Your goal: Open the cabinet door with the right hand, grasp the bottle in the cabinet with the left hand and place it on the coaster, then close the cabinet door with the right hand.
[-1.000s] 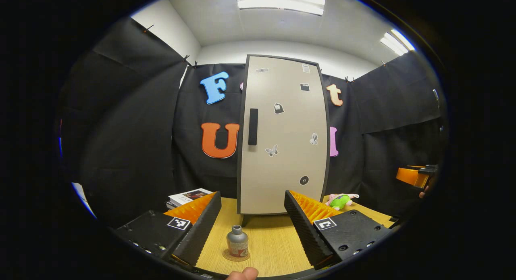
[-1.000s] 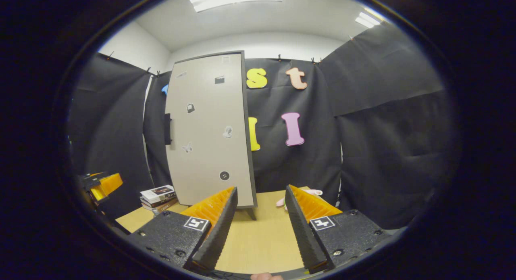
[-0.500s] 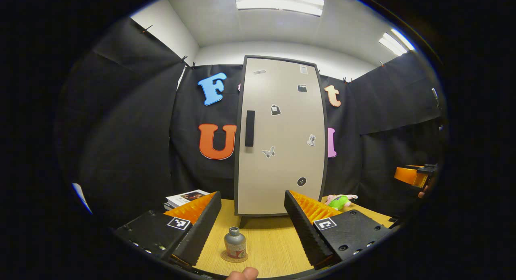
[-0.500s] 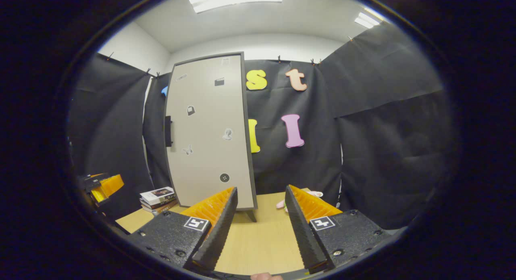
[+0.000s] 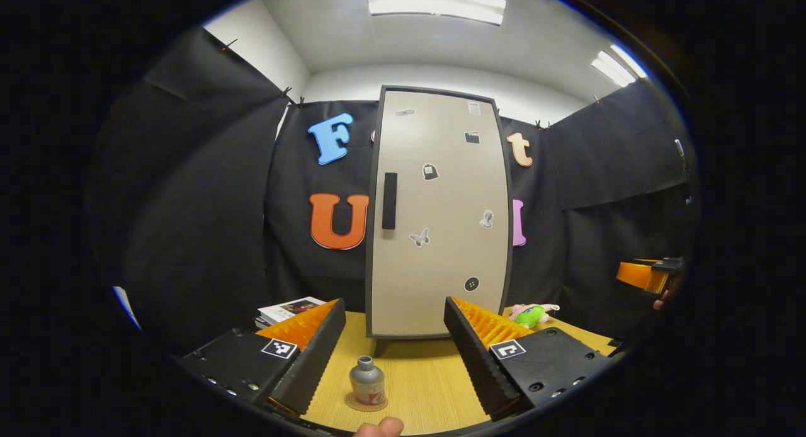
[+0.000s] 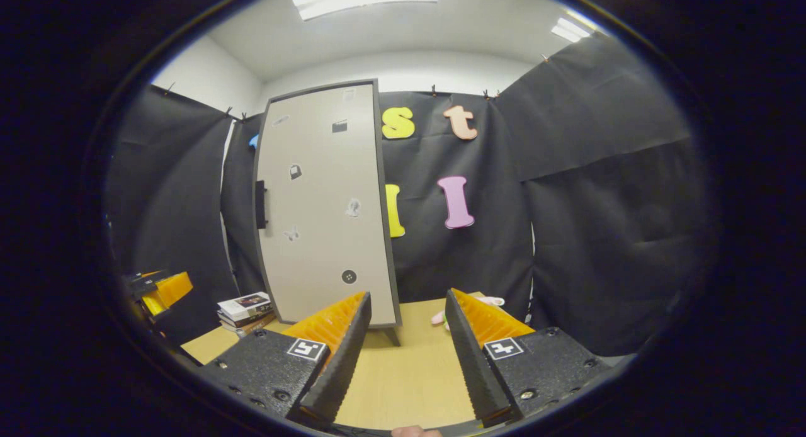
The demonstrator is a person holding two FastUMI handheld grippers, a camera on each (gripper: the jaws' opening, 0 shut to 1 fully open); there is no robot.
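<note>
Left gripper view: left gripper [image 5: 395,349] held above the wooden table [image 5: 428,380], fingers spread wide with nothing between them. Bottle [image 5: 367,381] upright on the round coaster [image 5: 367,402], near the table's front edge, between the two fingers in the picture but apart from both. Behind it, cabinet [image 5: 437,213] standing on the table with its door shut flush; dark handle [image 5: 390,200] on the door's left side, small stickers scattered over the panel. Stack of books [image 5: 286,309] to the cabinet's left, green and pink plush toy [image 5: 532,313] to its right. Right gripper [image 5: 648,276] at the far right edge, a hand holding it; too little visible to tell its fingers' spacing here. Fingertip [image 5: 380,427] at the bottom edge.

Right gripper view: right gripper [image 6: 407,336] over bare table [image 6: 409,380], fingers wide apart and holding nothing. Cabinet [image 6: 324,204] to the left of centre, door closed, handle [image 6: 259,204] on its far left edge. Books [image 6: 245,308] stacked at the cabinet's foot on the left, plush toy [image 6: 463,310] partly hidden behind the right finger. Left gripper [image 6: 157,291] at the left edge.
</note>
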